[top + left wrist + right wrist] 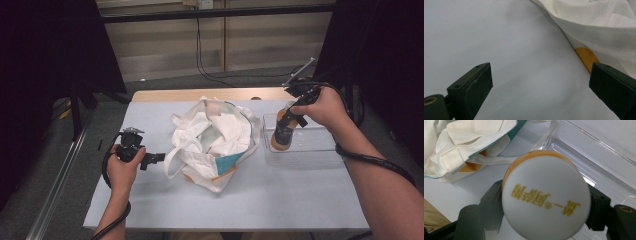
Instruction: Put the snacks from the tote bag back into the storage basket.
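A crumpled white cloth tote bag (pixel 212 142) with teal and orange print lies in the middle of the table. My left gripper (pixel 154 159) is open just left of the bag, low over the table; in the left gripper view its jaws stand wide apart with the bag's edge (pixel 599 27) beyond. My right gripper (pixel 289 120) is shut on an orange bottle (pixel 283 134) with a white cap (pixel 546 202), held upright over the left end of a clear plastic tray (pixel 320 150).
The table (pixel 280 200) has a pale sheet on it and a wooden far edge (pixel 200 94). Dark curtains and a black stand (pixel 77 107) flank the table. A cable (pixel 210 70) hangs at the back wall.
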`<state>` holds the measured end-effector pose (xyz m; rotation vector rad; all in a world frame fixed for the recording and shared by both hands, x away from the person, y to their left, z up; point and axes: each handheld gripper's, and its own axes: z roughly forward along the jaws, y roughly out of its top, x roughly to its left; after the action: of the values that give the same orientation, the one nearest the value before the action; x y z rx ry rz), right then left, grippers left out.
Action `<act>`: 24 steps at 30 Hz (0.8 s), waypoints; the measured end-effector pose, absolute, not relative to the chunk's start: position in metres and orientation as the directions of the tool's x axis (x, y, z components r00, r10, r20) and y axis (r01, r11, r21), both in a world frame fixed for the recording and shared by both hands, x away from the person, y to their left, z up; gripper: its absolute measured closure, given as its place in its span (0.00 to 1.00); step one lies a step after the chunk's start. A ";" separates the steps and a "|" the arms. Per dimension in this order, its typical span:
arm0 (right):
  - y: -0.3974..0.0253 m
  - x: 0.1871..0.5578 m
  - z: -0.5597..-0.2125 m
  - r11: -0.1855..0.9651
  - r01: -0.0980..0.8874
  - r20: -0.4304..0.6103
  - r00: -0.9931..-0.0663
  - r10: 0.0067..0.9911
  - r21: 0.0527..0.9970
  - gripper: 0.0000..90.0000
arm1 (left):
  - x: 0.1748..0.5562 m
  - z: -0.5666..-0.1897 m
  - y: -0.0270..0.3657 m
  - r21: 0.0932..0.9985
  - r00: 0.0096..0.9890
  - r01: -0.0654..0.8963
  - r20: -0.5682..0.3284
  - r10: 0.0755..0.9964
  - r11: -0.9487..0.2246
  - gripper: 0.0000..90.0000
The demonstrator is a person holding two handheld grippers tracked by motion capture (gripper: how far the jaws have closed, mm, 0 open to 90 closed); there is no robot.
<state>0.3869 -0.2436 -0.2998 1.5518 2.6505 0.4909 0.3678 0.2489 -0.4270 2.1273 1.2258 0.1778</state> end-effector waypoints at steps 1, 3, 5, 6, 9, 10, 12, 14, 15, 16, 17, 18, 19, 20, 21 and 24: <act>-0.243 0.387 -0.300 0.449 0.847 0.133 -0.499 0.857 0.283 0.34 | 0.368 -0.427 0.249 0.607 0.550 0.720 -0.203 0.810 -0.336 0.05; -0.243 0.387 -0.301 0.455 0.843 0.132 -0.505 0.853 0.287 0.34 | 0.368 -0.427 0.248 0.613 0.542 0.721 -0.210 0.814 -0.322 0.05; -0.243 0.386 -0.302 0.456 0.842 0.129 -0.506 0.853 0.287 0.34 | 0.368 -0.427 0.249 0.612 0.542 0.722 -0.209 0.814 -0.323 0.05; -0.242 0.386 -0.302 0.450 0.849 0.130 -0.498 0.858 0.278 0.34 | 0.368 -0.427 0.249 0.610 0.545 0.721 -0.208 0.812 -0.328 0.05; -0.242 0.385 -0.304 0.452 0.849 0.134 -0.499 0.856 0.273 0.34 | 0.368 -0.427 0.249 0.606 0.550 0.722 -0.207 0.809 -0.335 0.05; -0.242 0.386 -0.305 0.457 0.844 0.134 -0.506 0.852 0.283 0.34 | 0.368 -0.427 0.249 0.605 0.550 0.721 -0.206 0.809 -0.336 0.05; -0.241 0.385 -0.305 0.461 0.843 0.133 -0.509 0.850 0.276 0.34 | 0.368 -0.427 0.249 0.605 0.550 0.722 -0.207 0.809 -0.336 0.05; -0.241 0.385 -0.306 0.461 0.842 0.133 -0.510 0.850 0.278 0.34 | 0.368 -0.427 0.249 0.605 0.550 0.722 -0.206 0.809 -0.337 0.05; -0.241 0.385 -0.307 0.460 0.844 0.134 -0.507 0.851 0.276 0.34 | 0.368 -0.427 0.249 0.605 0.550 0.722 -0.207 0.809 -0.336 0.05; -0.240 0.385 -0.307 0.463 0.843 0.130 -0.510 0.850 0.274 0.34 | 0.368 -0.427 0.249 0.607 0.550 0.721 -0.207 0.809 -0.335 0.05; -0.240 0.385 -0.308 0.464 0.842 0.133 -0.511 0.849 0.276 0.34 | 0.368 -0.427 0.249 0.605 0.550 0.722 -0.205 0.810 -0.337 0.05; -0.240 0.385 -0.309 0.463 0.844 0.134 -0.509 0.850 0.270 0.34 | 0.368 -0.427 0.249 0.605 0.550 0.722 -0.207 0.809 -0.336 0.05; -0.239 0.385 -0.310 0.465 0.842 0.133 -0.512 0.849 0.271 0.34 | 0.368 -0.427 0.249 0.605 0.550 0.723 -0.209 0.809 -0.335 0.05; -0.240 0.385 -0.311 0.464 0.842 0.135 -0.512 0.848 0.276 0.34 | 0.368 -0.428 0.249 0.604 0.551 0.722 -0.206 0.809 -0.338 0.05; -0.239 0.384 -0.311 0.460 0.848 0.135 -0.505 0.853 0.263 0.34 | 0.368 -0.428 0.249 0.605 0.552 0.721 -0.206 0.808 -0.339 0.05; -0.237 0.384 -0.313 0.463 0.847 0.138 -0.508 0.851 0.261 0.34 | 0.368 -0.427 0.249 0.608 0.549 0.720 -0.204 0.811 -0.334 0.05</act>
<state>0.3837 -0.2370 -0.3131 1.5527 2.6766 0.4673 0.3678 0.2487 -0.4272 2.1246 1.2271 0.1774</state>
